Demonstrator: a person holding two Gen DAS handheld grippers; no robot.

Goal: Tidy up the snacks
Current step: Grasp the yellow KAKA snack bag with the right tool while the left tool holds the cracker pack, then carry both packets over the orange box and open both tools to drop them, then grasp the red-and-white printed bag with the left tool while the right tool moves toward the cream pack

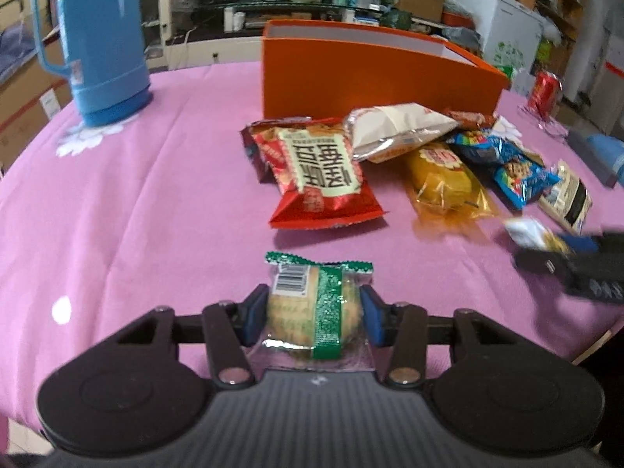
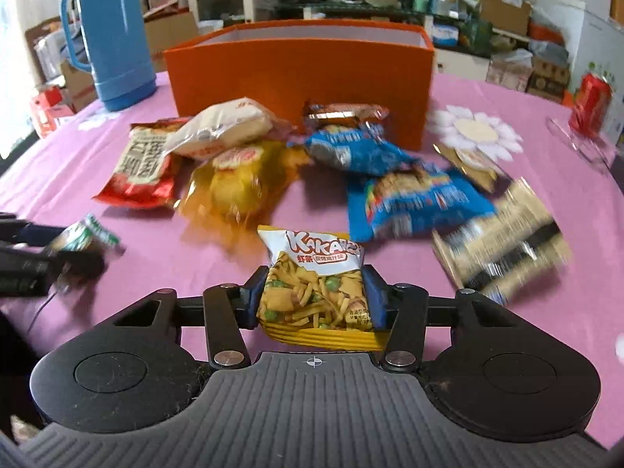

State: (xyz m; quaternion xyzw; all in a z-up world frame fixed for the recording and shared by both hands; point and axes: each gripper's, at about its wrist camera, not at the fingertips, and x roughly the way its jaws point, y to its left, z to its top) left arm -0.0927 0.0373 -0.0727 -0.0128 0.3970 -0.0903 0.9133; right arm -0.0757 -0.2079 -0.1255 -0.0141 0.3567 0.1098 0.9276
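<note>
Two packets sat low-centre between our fingers — left gripper (image 1: 314,312) pinching the green-banded pastry (image 1: 315,312), right gripper (image 2: 314,298) pinching the Kaka packet (image 2: 314,288).

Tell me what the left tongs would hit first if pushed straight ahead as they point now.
Probably the red snack bag, which lies directly ahead of the left tongs and the green-wrapped cake they grip; the orange box stands behind it. Depth is uncertain.

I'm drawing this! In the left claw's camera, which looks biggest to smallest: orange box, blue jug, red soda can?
1. orange box
2. blue jug, nearly as big
3. red soda can, far away at the edge, so its real size is unsure
</note>
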